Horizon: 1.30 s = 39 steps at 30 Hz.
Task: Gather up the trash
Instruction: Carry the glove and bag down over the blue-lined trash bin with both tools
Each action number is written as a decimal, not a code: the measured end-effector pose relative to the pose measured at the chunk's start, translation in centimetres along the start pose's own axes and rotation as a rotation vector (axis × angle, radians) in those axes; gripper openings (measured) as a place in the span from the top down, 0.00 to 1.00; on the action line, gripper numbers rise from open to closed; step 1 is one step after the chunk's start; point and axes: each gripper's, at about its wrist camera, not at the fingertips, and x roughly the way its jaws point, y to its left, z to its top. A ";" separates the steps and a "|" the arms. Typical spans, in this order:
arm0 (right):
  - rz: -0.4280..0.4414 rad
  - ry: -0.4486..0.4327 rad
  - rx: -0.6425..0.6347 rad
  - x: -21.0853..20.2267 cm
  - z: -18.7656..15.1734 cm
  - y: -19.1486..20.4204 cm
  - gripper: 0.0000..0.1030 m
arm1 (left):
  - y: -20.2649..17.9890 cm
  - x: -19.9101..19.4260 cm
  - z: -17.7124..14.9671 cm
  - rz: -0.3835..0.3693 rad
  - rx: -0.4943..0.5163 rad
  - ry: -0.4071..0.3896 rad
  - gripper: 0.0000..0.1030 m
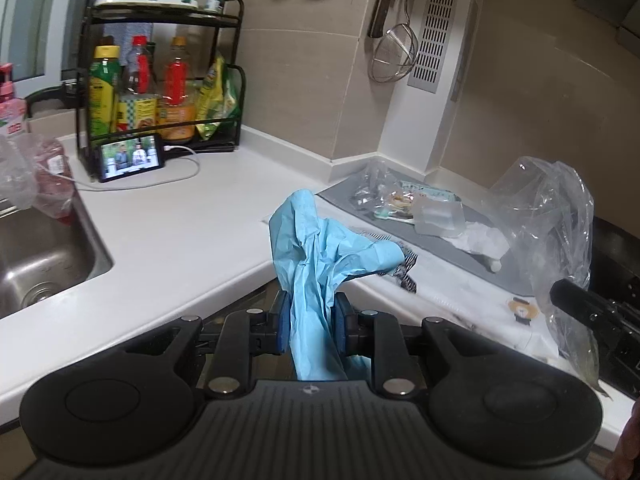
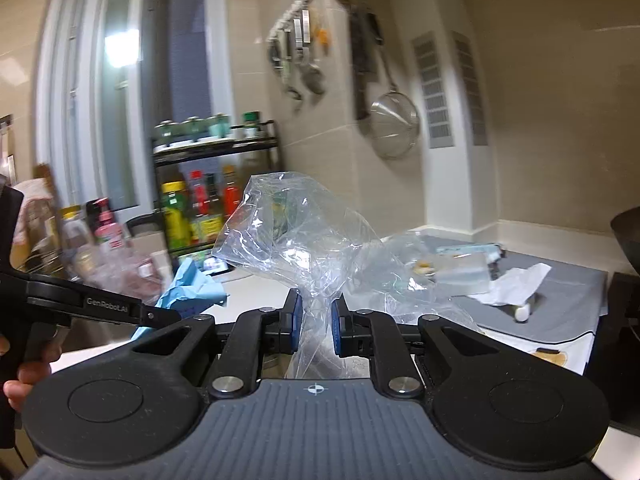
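My left gripper [image 1: 310,322] is shut on a crumpled light blue bag [image 1: 320,248], held up in front of the white counter's corner. My right gripper [image 2: 314,322] is shut on a clear plastic bag [image 2: 292,224]; that clear plastic bag [image 1: 556,216] also shows at the right of the left wrist view, above the right gripper's black finger. More trash lies on a grey mat [image 1: 472,246]: clear wrappers [image 1: 376,188], a clear plastic tub [image 1: 438,220] and crumpled white paper [image 1: 480,242]. The blue bag [image 2: 192,284] appears at the left of the right wrist view.
A steel sink [image 1: 48,256] lies at the left. A black rack of bottles [image 1: 160,92] stands at the back wall with a lit phone [image 1: 132,158] in front. A strainer [image 1: 394,56] and utensils hang on the wall. A hand [image 2: 24,380] grips the left tool.
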 end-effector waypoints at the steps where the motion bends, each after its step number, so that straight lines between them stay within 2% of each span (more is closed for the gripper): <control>1: 0.011 0.004 -0.002 -0.5 -0.1 0.4 0.84 | 0.3 -0.8 -0.6 0.010 0.004 -0.002 0.76; 8: 0.091 0.062 0.022 -3.1 -2.1 2.7 0.84 | 0.9 -4.1 -4.9 0.058 0.034 0.022 0.76; 13: 0.142 0.155 0.057 -2.9 -4.8 3.6 0.84 | 1.1 -4.5 -7.9 0.079 0.020 0.065 0.76; 19: 0.160 0.221 0.073 -2.6 -7.3 4.4 0.84 | 1.0 -4.6 -10.3 0.109 0.033 0.095 0.76; 27: 0.146 0.293 0.105 -0.8 -9.1 3.9 0.84 | 1.0 -2.0 -11.7 0.116 0.046 0.159 0.76; 39: 0.130 0.430 0.118 4.3 -12.0 3.6 0.84 | 2.8 3.5 -13.0 0.113 0.019 0.267 0.76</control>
